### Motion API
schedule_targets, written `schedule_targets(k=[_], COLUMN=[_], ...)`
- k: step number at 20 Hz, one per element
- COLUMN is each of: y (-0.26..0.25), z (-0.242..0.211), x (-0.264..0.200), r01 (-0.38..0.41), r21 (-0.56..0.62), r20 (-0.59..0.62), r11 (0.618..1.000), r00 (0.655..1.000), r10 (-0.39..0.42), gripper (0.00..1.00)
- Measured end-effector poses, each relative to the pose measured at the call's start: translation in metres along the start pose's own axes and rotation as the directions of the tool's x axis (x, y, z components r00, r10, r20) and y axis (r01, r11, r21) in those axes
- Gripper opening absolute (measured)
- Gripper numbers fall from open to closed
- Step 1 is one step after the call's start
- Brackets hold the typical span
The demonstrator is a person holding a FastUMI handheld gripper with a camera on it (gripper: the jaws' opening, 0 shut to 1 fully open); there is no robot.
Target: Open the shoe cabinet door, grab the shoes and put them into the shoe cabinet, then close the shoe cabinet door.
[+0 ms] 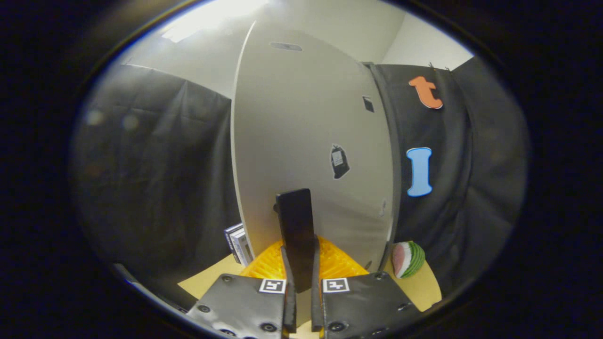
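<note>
Hand-held gripper (301,287) low over the worktop (212,278), fingers pinching a dark upright handle (296,230) on the shoe cabinet door (306,141). Orange ridged thing (337,263) just behind the fingers, mostly hidden. Stacked boxes (238,245) left of door, cut off by its edge; watermelon-slice toy (408,259) at right. Sticker (339,161) on door, unreadable.

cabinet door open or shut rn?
Cannot tell: the cabinet door panel stands close ahead, its left edge visible, no frame in sight. The tongs are shut on its dark handle.
</note>
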State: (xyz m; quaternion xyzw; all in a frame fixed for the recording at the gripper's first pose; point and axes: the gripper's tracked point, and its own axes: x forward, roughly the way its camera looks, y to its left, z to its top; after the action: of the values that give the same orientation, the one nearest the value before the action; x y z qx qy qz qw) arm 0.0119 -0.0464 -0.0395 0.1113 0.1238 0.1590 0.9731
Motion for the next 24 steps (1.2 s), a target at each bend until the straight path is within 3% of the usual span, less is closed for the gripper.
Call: schedule_targets(k=[9, 15, 17, 24], y=[-0.067, -0.129, -0.148, -0.176], z=[0.005, 0.011, 0.012, 0.012], x=[-0.04, -0.056, -0.059, -0.06], r01=[0.163, 0.29, 0.301, 0.229], r21=[-0.034, -0.007, 0.006, 0.019], r20=[0.017, 0.034, 0.036, 0.007], r11=[0.986, 0.957, 0.953, 0.973], r00=[0.987, 0.957, 0.953, 0.973], r10=[-0.162, -0.29, -0.302, -0.229], gripper=[0.11, 0.05, 0.04, 0.02])
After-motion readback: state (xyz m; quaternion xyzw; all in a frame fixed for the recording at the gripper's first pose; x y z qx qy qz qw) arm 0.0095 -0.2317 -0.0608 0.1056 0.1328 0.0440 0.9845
